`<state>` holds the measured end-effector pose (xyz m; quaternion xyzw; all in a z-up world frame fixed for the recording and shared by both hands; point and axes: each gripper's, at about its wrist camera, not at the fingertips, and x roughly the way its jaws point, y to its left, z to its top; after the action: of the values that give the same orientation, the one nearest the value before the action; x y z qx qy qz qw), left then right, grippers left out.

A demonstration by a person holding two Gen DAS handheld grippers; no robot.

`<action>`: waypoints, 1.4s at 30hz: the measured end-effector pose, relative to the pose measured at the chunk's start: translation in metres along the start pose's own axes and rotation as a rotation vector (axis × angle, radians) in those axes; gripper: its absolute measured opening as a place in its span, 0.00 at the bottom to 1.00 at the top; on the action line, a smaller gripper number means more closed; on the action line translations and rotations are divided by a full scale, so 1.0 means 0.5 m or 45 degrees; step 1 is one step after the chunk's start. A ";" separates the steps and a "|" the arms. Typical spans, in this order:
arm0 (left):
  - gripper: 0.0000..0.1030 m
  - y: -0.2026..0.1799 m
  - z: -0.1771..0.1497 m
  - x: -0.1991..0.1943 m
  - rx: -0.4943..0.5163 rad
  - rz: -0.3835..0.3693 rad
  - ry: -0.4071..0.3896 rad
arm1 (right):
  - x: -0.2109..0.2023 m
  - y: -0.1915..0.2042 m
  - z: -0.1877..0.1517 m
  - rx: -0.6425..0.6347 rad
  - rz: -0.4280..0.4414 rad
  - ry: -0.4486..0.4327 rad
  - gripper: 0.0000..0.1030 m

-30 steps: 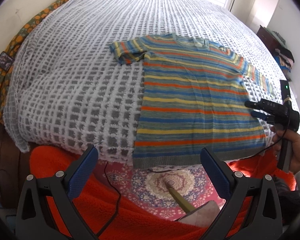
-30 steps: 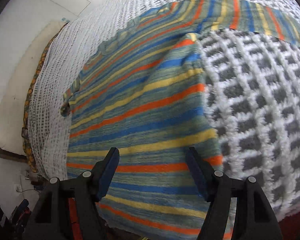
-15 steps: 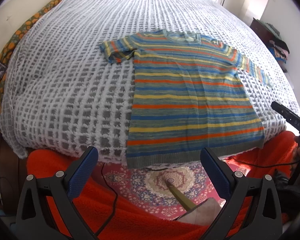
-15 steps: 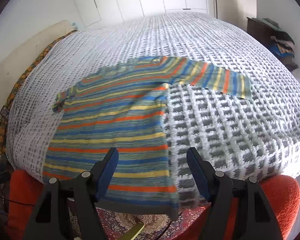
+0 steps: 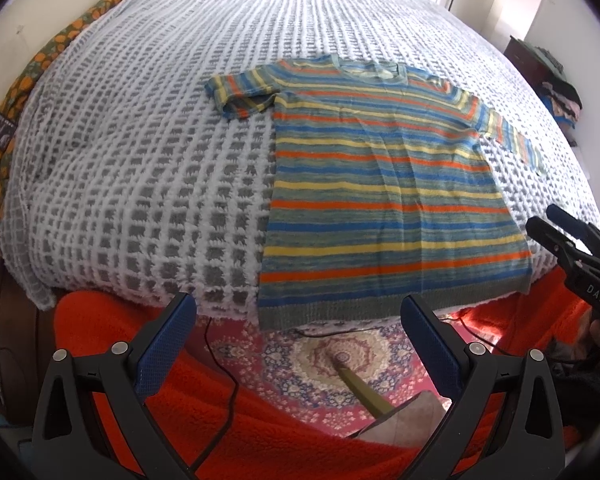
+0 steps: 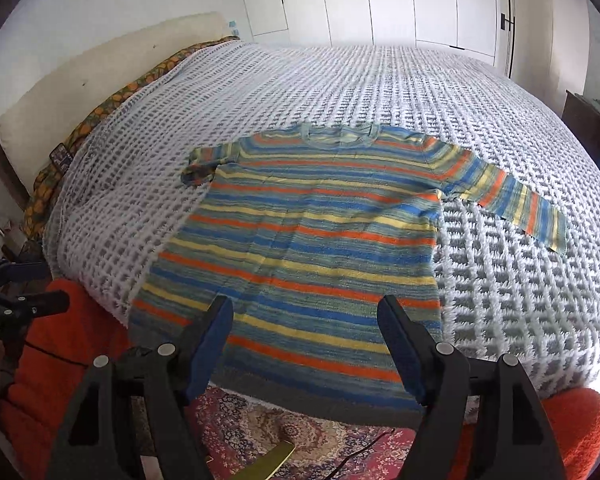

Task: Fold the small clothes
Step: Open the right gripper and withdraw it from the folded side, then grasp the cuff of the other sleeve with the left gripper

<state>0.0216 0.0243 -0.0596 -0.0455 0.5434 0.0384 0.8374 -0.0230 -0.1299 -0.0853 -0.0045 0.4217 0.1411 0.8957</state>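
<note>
Striped knit, in orange, blue, yellow and grey-green bands, makes up the small sweater [image 5: 384,200] that lies flat and face up on the bed [image 5: 140,160], its hem hanging just over the near edge above the patterned rug [image 5: 340,360]; one sleeve [image 6: 520,208] stretches out straight to the side, the other sleeve [image 5: 240,96] is bunched near the shoulder. The left tongs [image 5: 300,352] hang spread and empty above the near edge; the right tongs [image 6: 306,344] are opening, also empty, with nothing between the pads, poised over the hem. No fold looks begun yet; a good first step would probably be to smooth the crumpled sleeve flat, then pinch shoulder and hem on one side together so the panel turns over evenly; the knit seems soft and stretchy, so a shallow pinch at the edge and a slow lift should keep the stripes square.
</note>
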 end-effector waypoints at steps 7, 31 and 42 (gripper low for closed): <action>0.99 -0.008 -0.001 0.004 0.023 -0.001 0.008 | -0.018 0.014 0.005 -0.041 -0.020 -0.028 0.72; 0.92 0.207 0.309 0.244 0.009 0.166 -0.112 | 0.015 -0.005 -0.017 0.024 0.034 0.053 0.72; 0.07 0.097 0.469 0.494 0.463 0.445 0.007 | 0.040 -0.032 -0.019 0.101 0.019 0.109 0.72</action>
<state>0.3293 0.1040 -0.1919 0.2003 0.5433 0.0841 0.8110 -0.0140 -0.1414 -0.1086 0.0281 0.4650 0.1305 0.8752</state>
